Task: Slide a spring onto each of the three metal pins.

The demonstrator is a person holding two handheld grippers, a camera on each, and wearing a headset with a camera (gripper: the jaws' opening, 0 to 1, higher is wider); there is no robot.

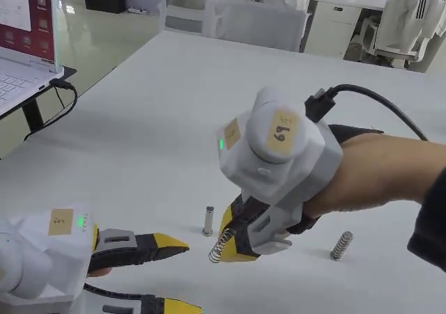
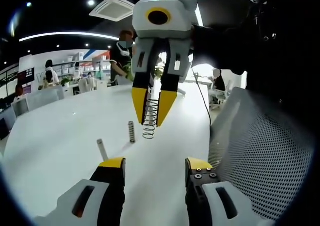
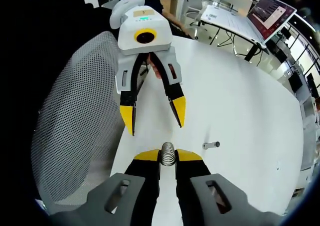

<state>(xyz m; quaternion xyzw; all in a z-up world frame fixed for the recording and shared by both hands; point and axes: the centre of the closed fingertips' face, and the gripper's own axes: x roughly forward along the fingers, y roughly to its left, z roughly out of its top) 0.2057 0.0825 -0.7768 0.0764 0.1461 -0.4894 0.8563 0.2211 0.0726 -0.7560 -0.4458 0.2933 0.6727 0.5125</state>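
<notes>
Plain white table in an open-plan office: a laptop sits off its left edge, a mesh chair is at the near edge, there are strip lights overhead and people in the background. The right gripper is clamped on a spring, low over the table and just beside an upright pin toward the near edge. The left gripper has its jaws spread with nothing in them and faces the pin. A second spring rests further right, well apart from the pin.
</notes>
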